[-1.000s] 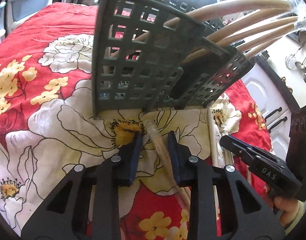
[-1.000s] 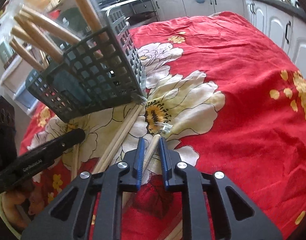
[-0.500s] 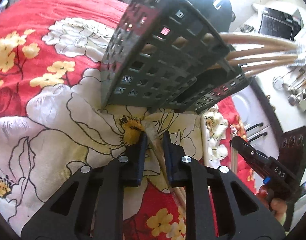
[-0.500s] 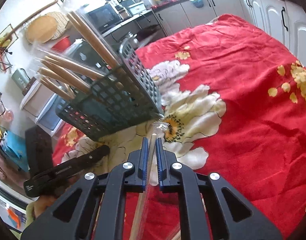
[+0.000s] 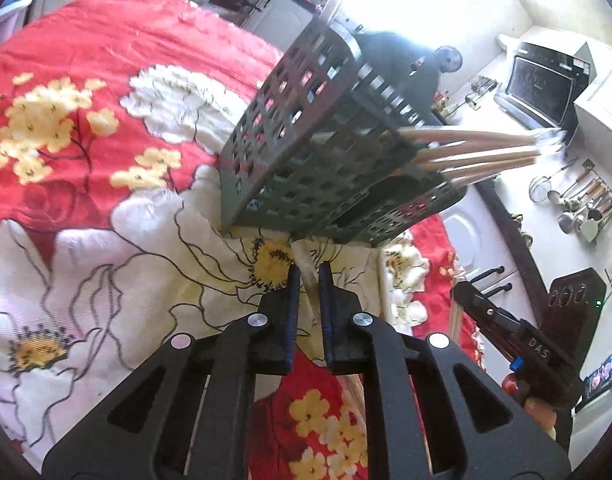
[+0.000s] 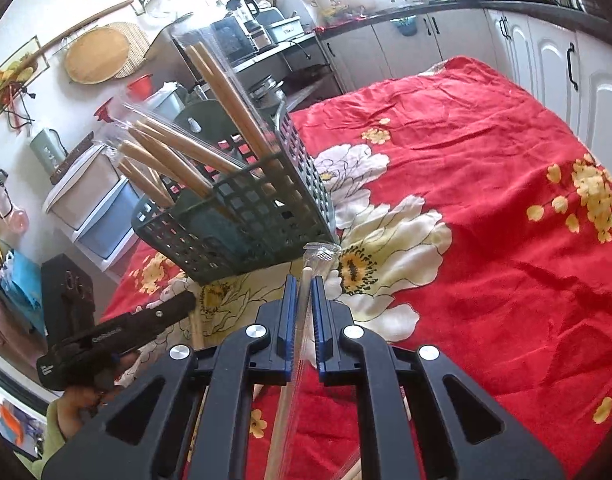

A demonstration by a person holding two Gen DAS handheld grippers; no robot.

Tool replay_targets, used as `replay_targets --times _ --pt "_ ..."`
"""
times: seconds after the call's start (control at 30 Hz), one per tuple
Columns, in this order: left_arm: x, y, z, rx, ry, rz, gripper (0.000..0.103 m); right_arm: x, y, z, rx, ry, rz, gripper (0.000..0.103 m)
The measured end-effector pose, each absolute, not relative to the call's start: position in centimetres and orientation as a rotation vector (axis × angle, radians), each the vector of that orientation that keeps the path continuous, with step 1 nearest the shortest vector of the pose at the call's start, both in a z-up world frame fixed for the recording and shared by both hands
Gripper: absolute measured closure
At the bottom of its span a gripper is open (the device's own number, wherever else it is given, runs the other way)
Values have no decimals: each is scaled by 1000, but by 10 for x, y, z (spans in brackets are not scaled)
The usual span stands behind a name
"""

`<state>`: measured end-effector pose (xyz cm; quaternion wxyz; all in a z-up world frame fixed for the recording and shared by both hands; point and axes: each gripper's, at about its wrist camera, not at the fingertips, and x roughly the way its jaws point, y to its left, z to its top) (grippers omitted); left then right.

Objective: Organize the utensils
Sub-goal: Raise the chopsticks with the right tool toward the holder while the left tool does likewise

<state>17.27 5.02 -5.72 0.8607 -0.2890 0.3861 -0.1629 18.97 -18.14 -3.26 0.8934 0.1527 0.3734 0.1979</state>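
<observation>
**Both tongs clamped on wrapped chopsticks beside the holder**

A red floral cloth [image 6: 485,208] covers the counter. On it the dark green lattice utensil holder [image 5: 306,168] appears tilted, with several wrapped chopsticks [image 6: 178,148] jutting from its top. Just in front of its base, the left tongs [image 5: 306,274] grip a plastic-sleeved chopstick pair [image 5: 306,264]. The right tongs [image 6: 302,284] pinch another sleeved chopstick [image 6: 306,280], its tip near the holder's lower corner.
</observation>
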Motion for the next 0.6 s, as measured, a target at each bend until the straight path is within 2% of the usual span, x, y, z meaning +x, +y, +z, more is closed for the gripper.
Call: replay_targets --times 0.6 --pt "138 57 5 -560 621 -352 100 163 -165 6 194 624 405 96"
